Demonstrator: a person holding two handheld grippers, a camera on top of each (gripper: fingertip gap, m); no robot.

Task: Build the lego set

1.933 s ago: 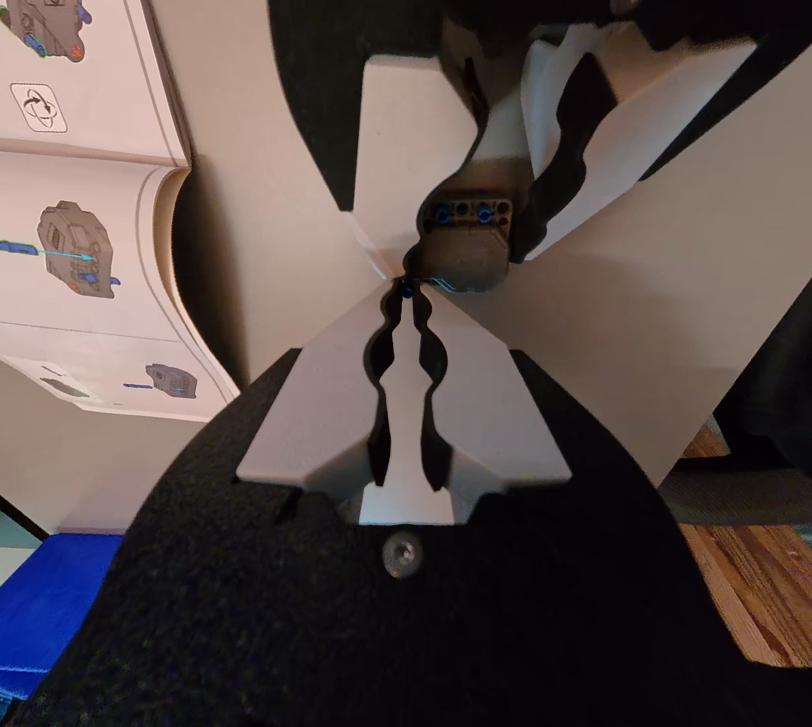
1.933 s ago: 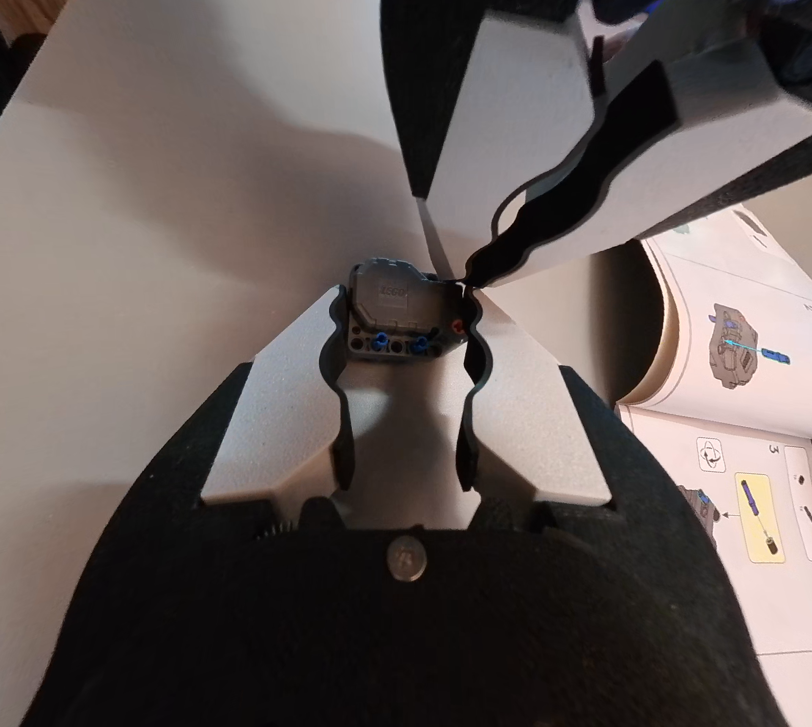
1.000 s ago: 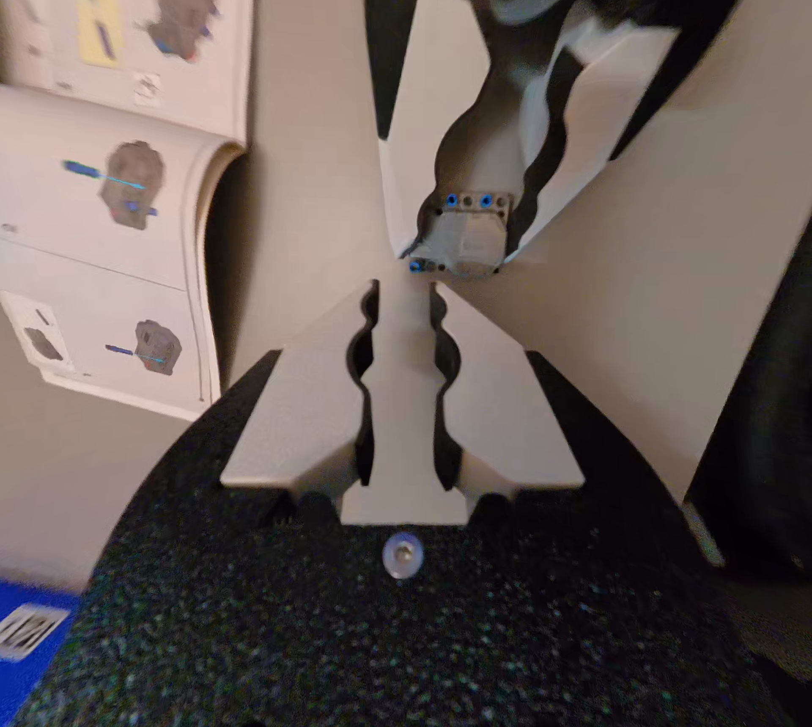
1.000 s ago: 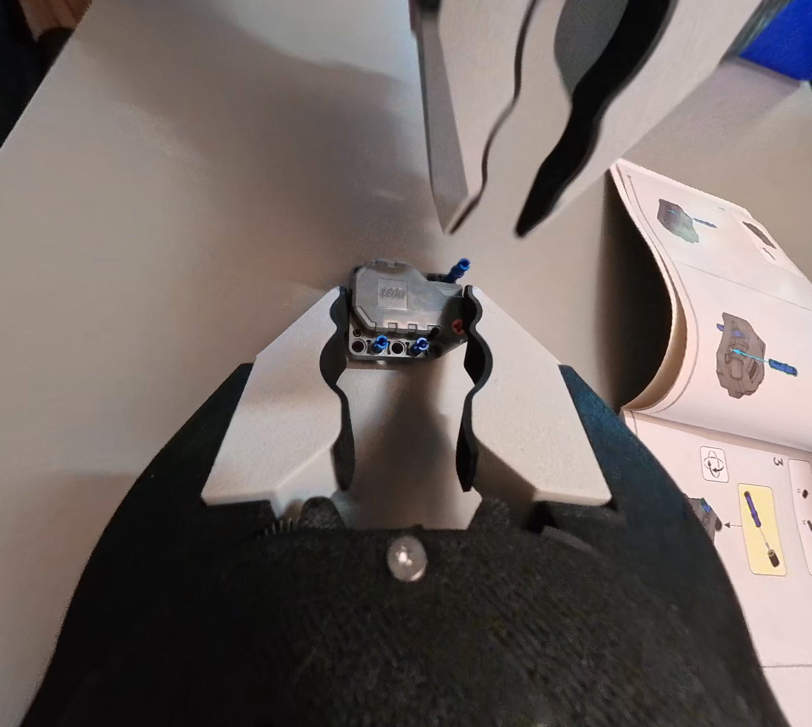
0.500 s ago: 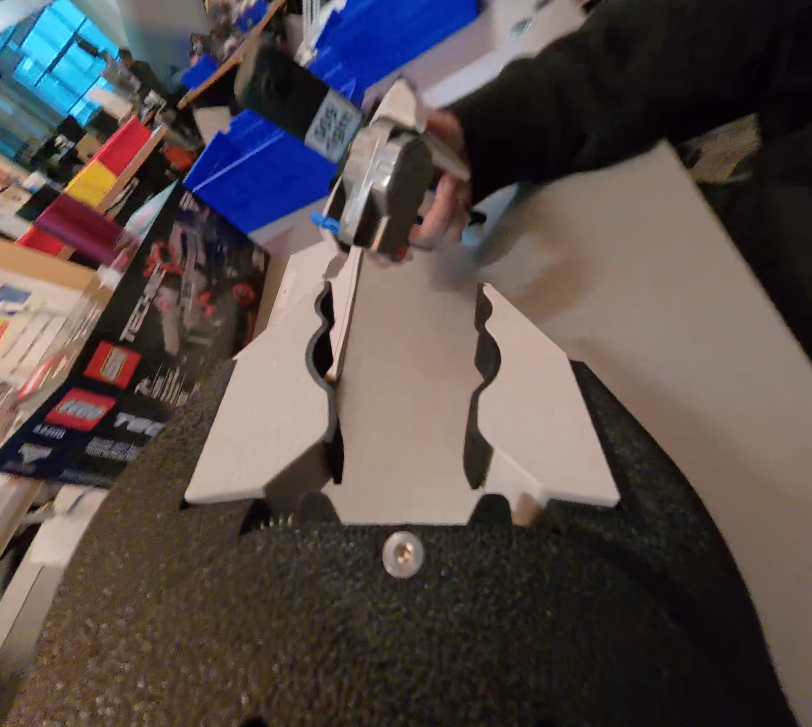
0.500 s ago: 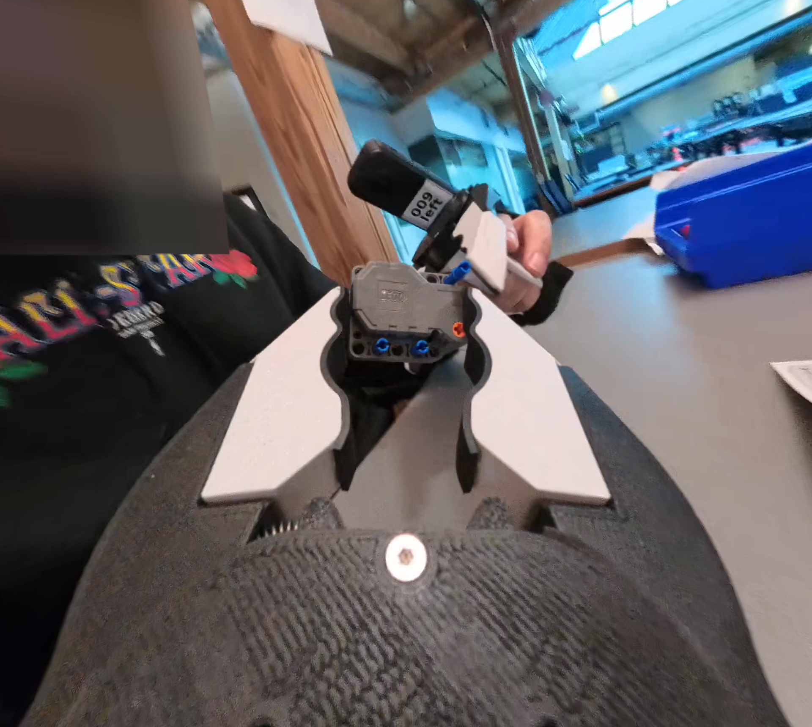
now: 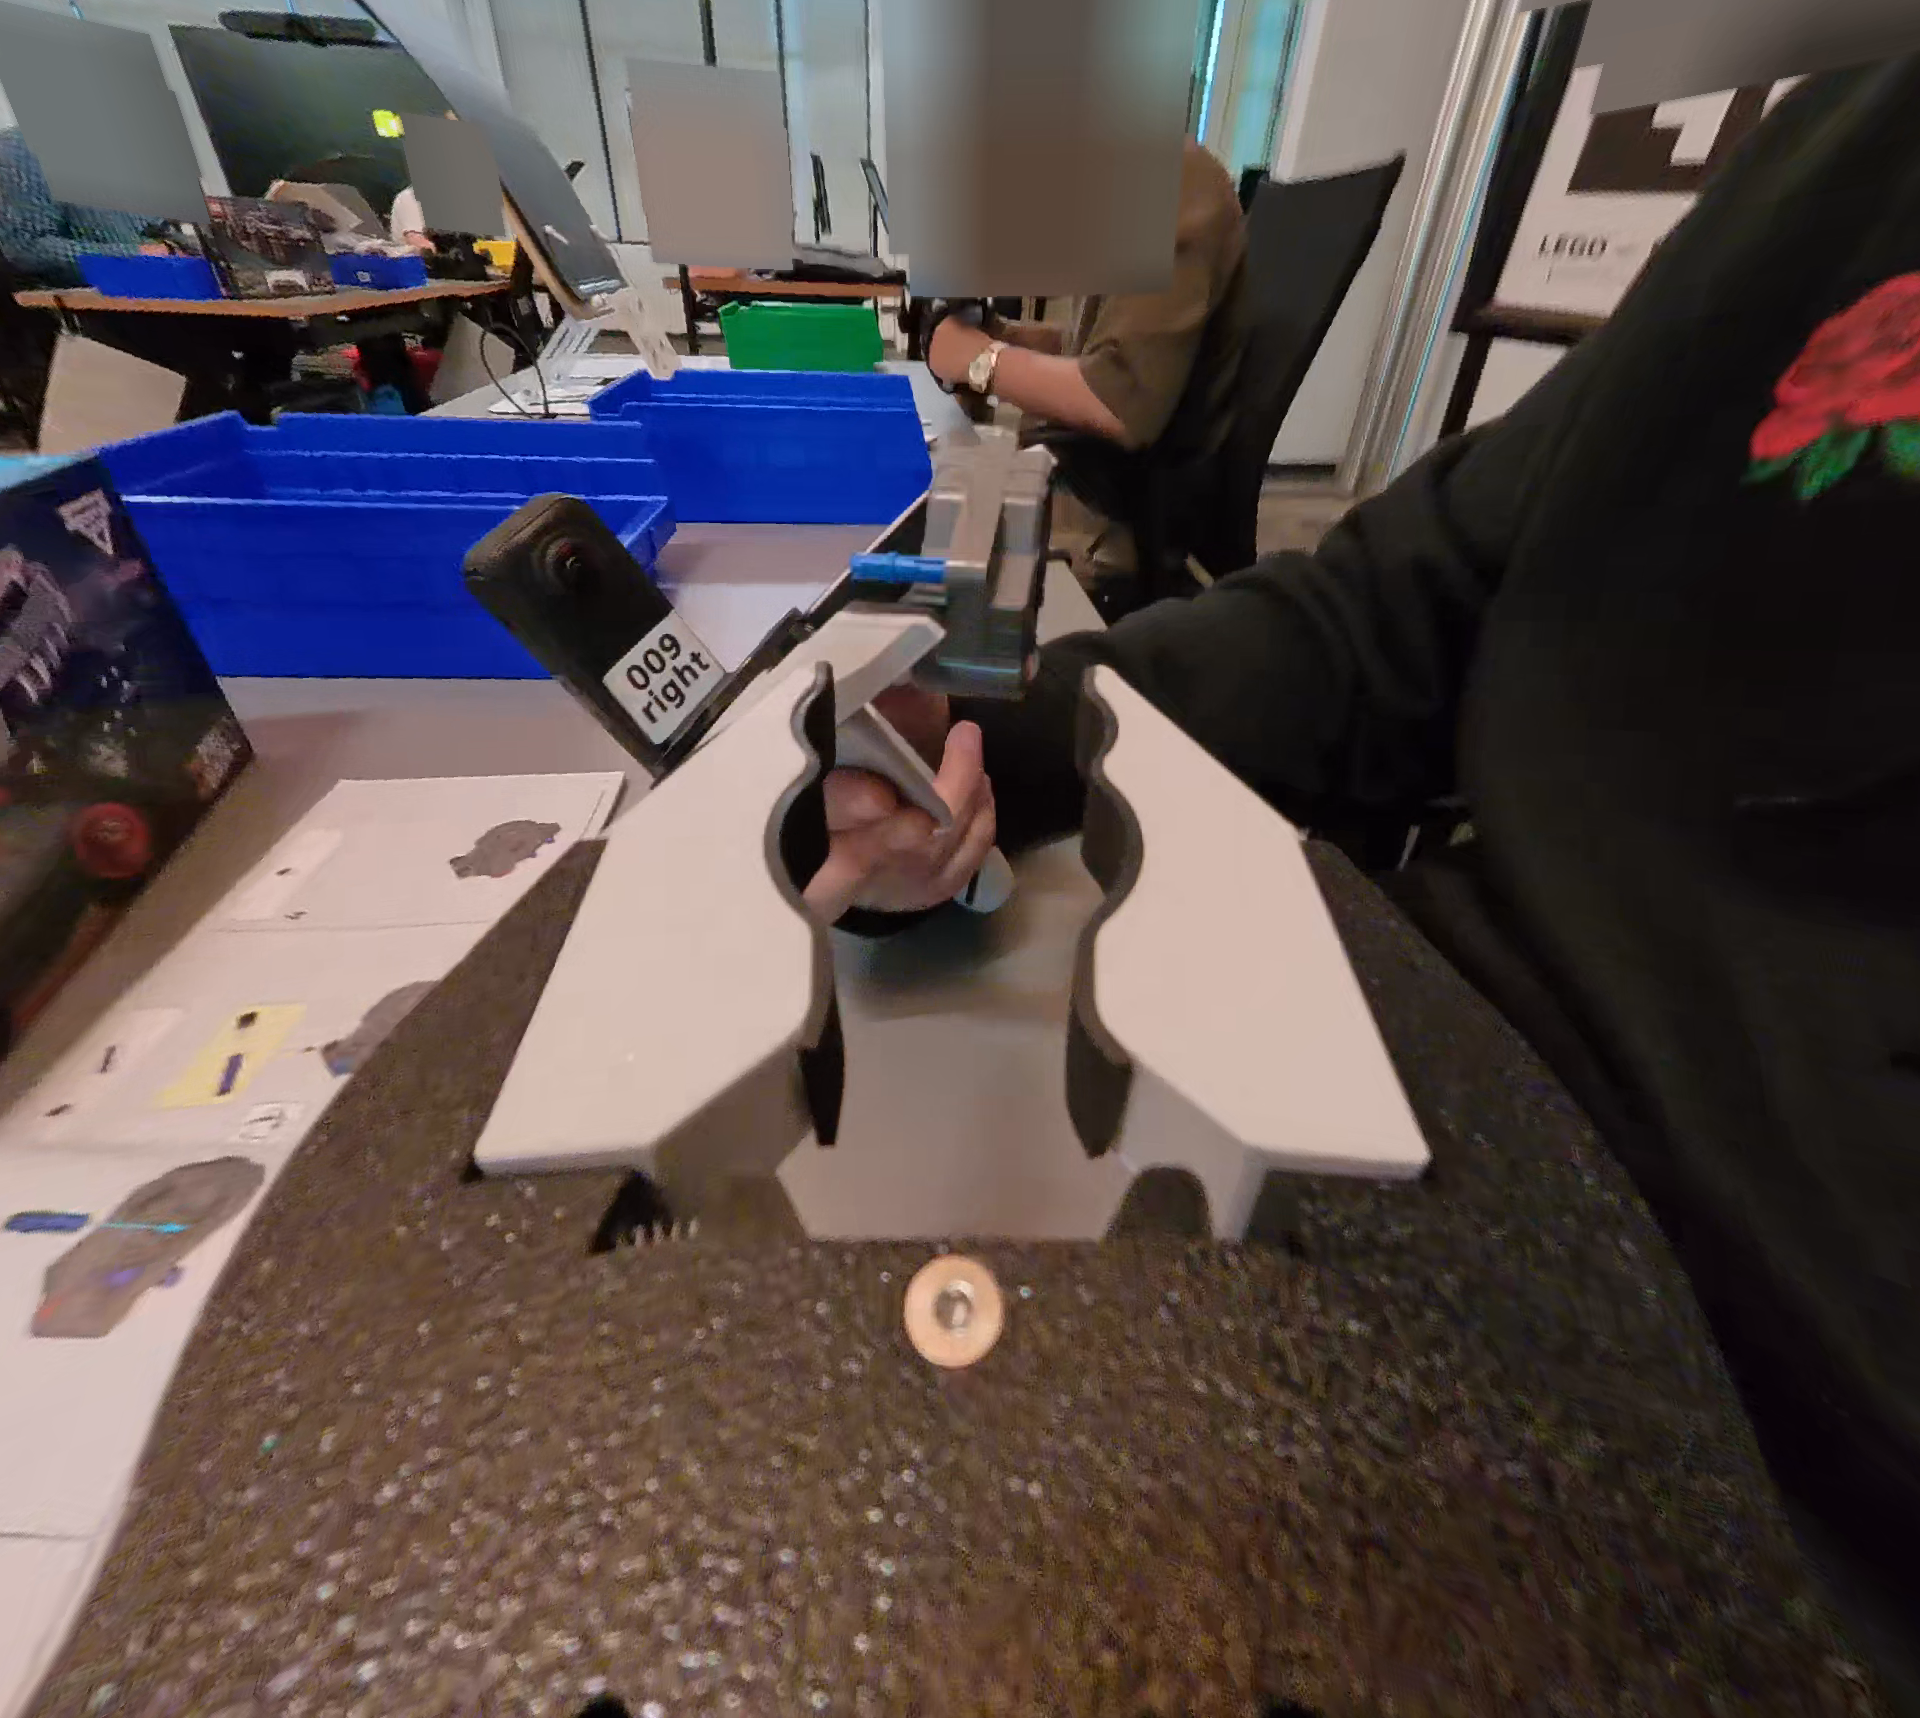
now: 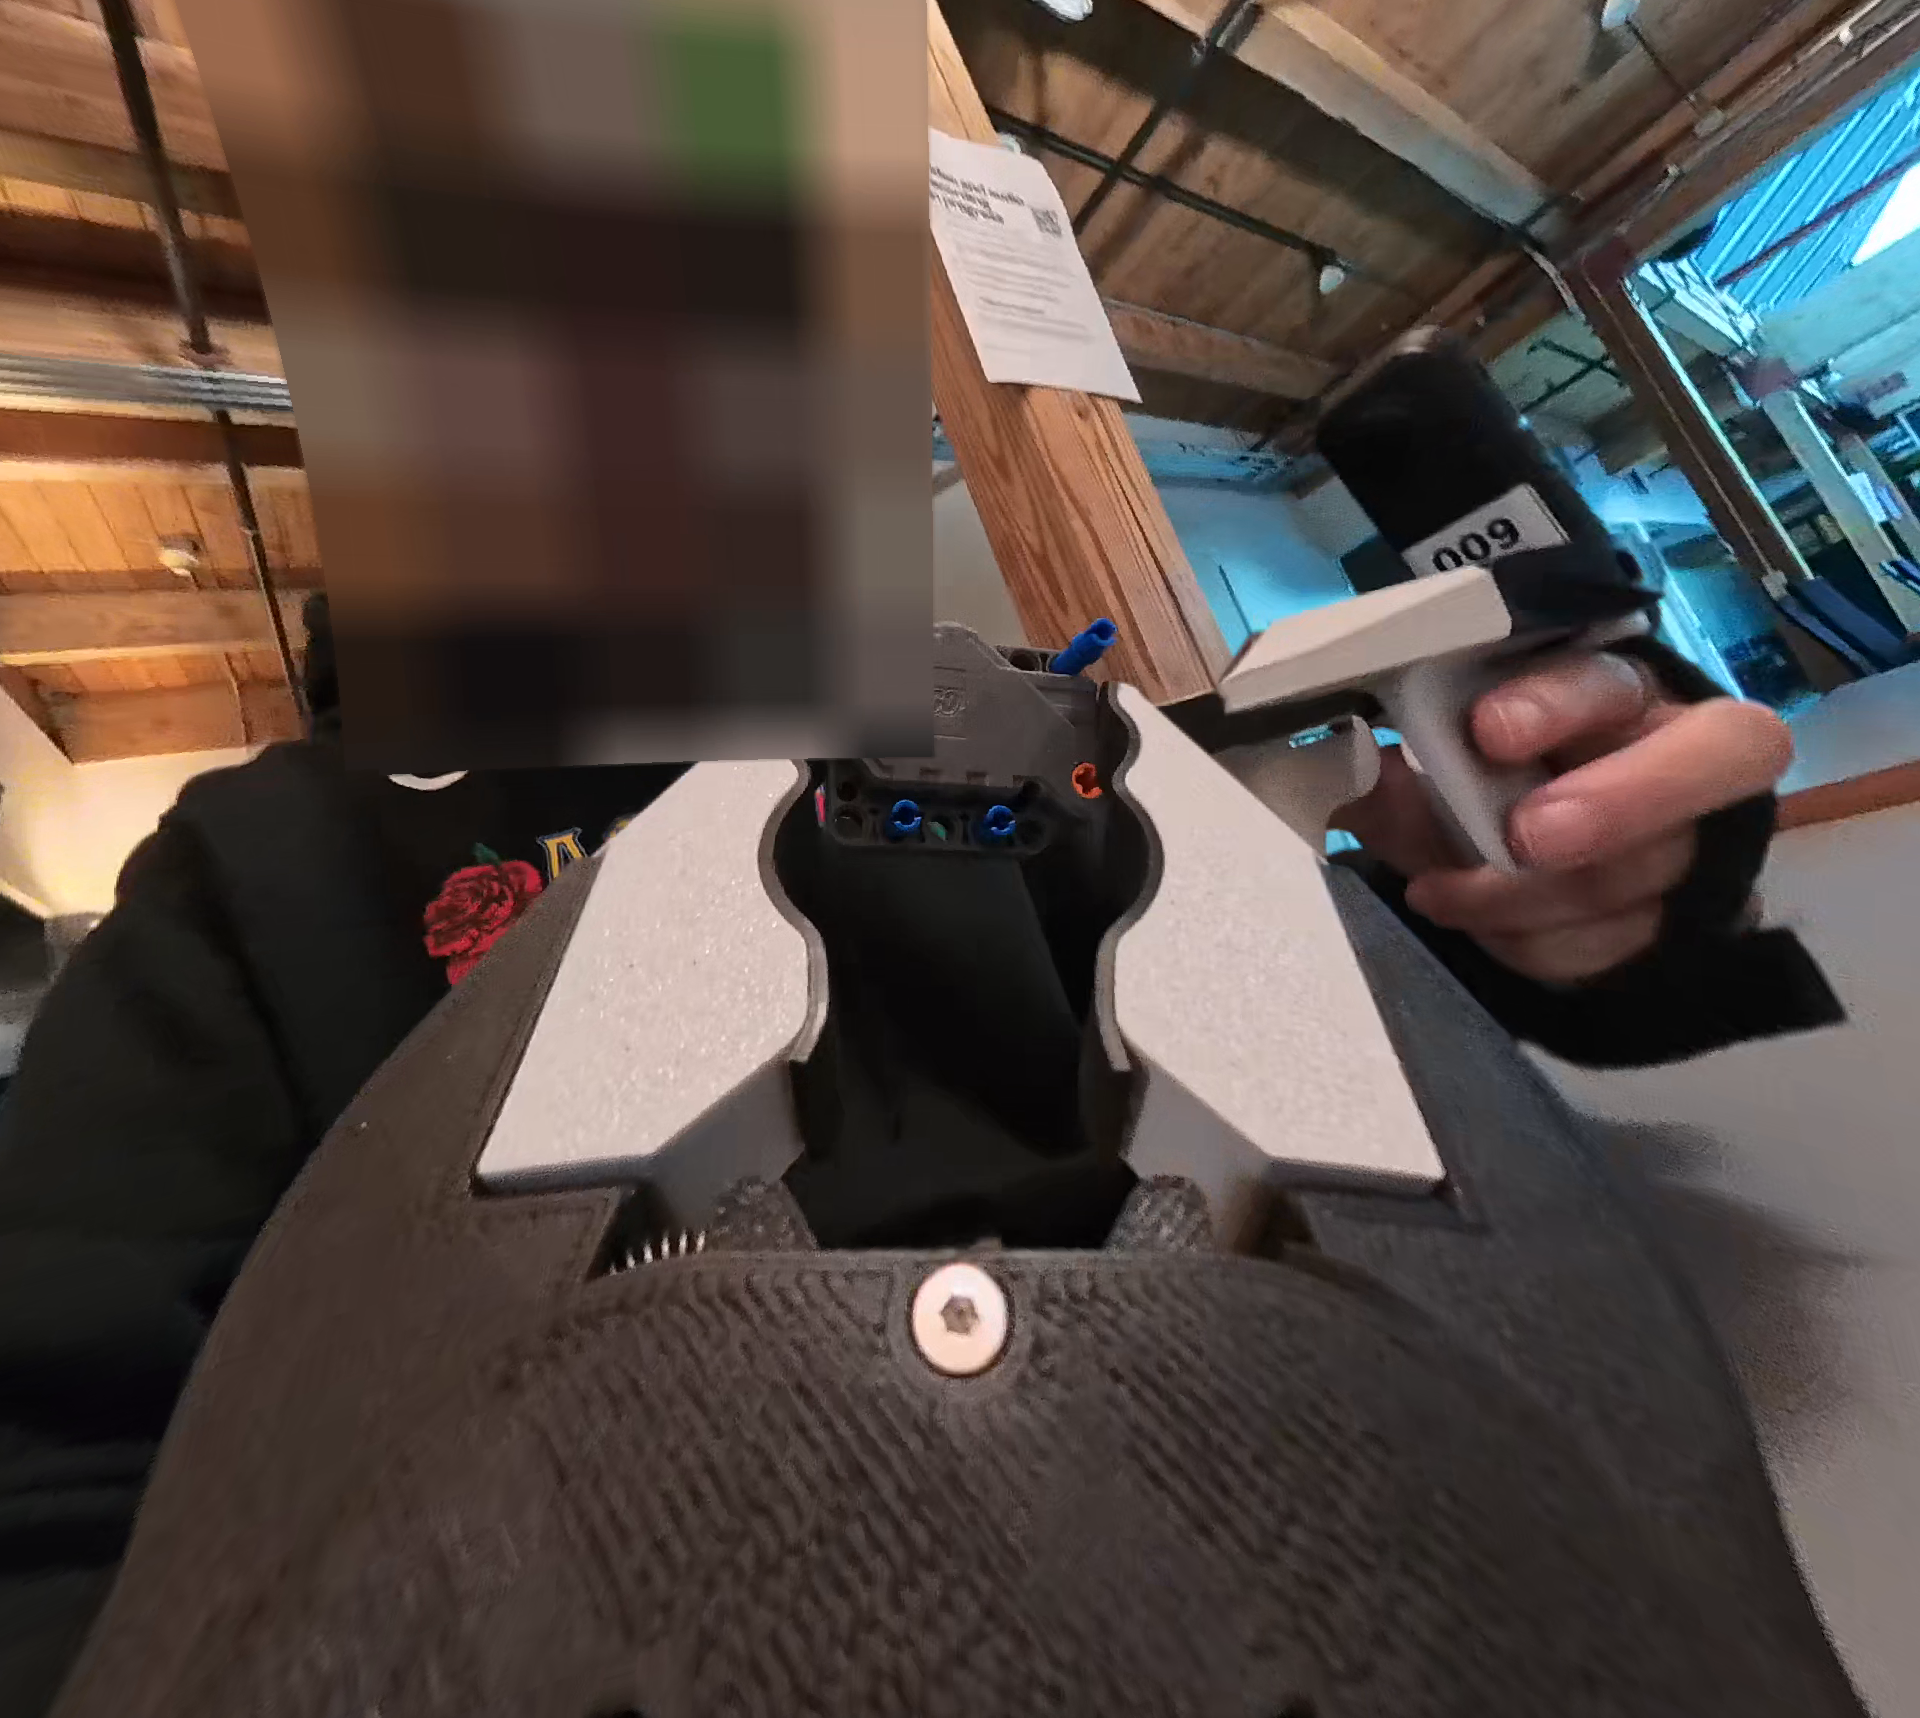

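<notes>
The right gripper point(image 8: 961, 795) clamps the grey lego block point(image 8: 1023, 712) (rigid, light, probably slick); grip its flat sides, avoiding the blue pin point(image 8: 1083, 642). The left gripper point(image 7: 951, 718) gapes empty.

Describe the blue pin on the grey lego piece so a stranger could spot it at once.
Start at the right claw, raised off the table and shut on a grey lego assembly. From the assembly's top, a slim blue pin juts out on its own. The other blue pins sit flush in the row of holes on the near face; this one protrudes.
</notes>
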